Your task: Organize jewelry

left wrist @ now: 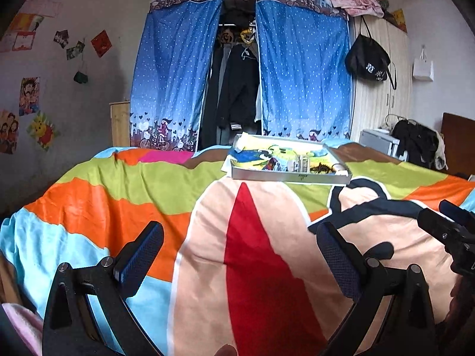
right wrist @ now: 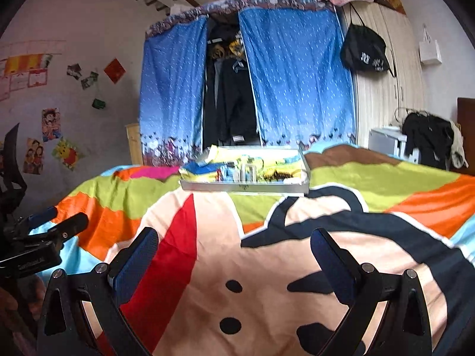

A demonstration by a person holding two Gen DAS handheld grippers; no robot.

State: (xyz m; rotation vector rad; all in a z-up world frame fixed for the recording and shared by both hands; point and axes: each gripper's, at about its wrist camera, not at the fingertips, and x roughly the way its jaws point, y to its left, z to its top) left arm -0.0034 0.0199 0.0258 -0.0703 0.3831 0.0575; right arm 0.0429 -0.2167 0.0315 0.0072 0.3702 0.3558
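The left gripper (left wrist: 240, 255), black with blue textured pads, hovers low over a bright cartoon-print bedspread (left wrist: 124, 184) of orange, lime, sky-blue, peach and red patches. Its jaws stand wide apart with nothing between them. The right gripper (right wrist: 234, 252), of the same make, hangs over the same bedspread (right wrist: 386, 178), jaws likewise spread wide and empty. In the left wrist view part of the right gripper's body shows at 3 o'clock; in the right wrist view the left one's black frame shows at 9 o'clock.

The task's thing, a shallow rectangular grey-white tray (left wrist: 285, 175) with low walls, lies on the far part of the bed, at 12 o'clock from both grippers and well apart from either. In the right wrist view the tray (right wrist: 243, 188) sits just left of centre. Its floor carries a yellow, blue and green cartoon print. Inside it lie several small items: a few small clear or silvery pieces (left wrist: 299, 163) near the middle, a dark tangled cluster (left wrist: 322, 167) toward its right end, a pale piece at the right corner, and a crumpled whitish-blue scrap (left wrist: 240, 145) at the far left corner. What each piece is cannot be told; they are too small and blurred.

Beyond the bed at 12 o'clock stands a fabric wardrobe with blue dotted curtains (left wrist: 172, 74) parted on dark hanging clothes (left wrist: 237, 89).
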